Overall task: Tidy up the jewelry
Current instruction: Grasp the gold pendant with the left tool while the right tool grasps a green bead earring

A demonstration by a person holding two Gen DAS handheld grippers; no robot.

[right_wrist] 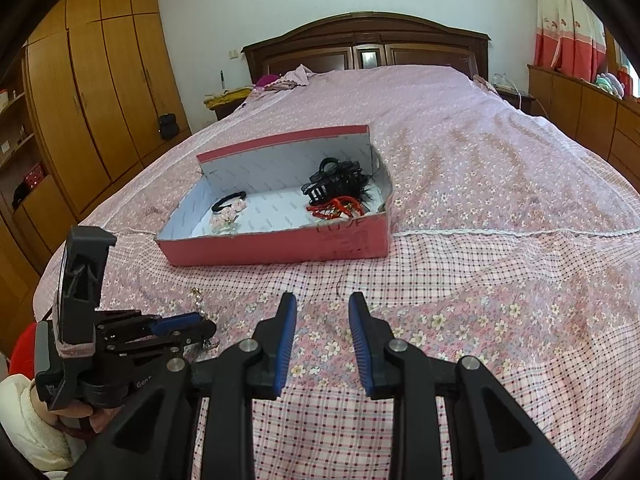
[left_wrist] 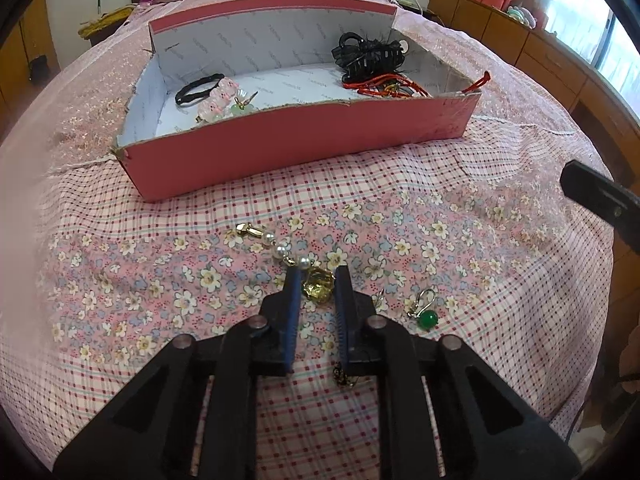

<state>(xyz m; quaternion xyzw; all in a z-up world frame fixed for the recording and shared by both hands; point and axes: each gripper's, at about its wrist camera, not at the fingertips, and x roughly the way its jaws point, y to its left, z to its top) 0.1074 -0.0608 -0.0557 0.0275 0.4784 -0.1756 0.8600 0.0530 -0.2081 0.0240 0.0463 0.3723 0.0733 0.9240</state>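
A pearl-and-gold earring lies on the flowered bedspread, its gold pendant between the open jaws of my left gripper, low over the bed. A green-bead earring and a silver piece lie to its right; a small gold chain shows under the right finger. The pink cardboard box behind holds a black hair tie, pink pig clips, black claw clips and red cords. My right gripper is open and empty, right of the left gripper.
The box sits mid-bed on the pink cover. Wooden wardrobes stand at left, a headboard at the back, low cabinets and a window at right. The bed edge curves away on both sides.
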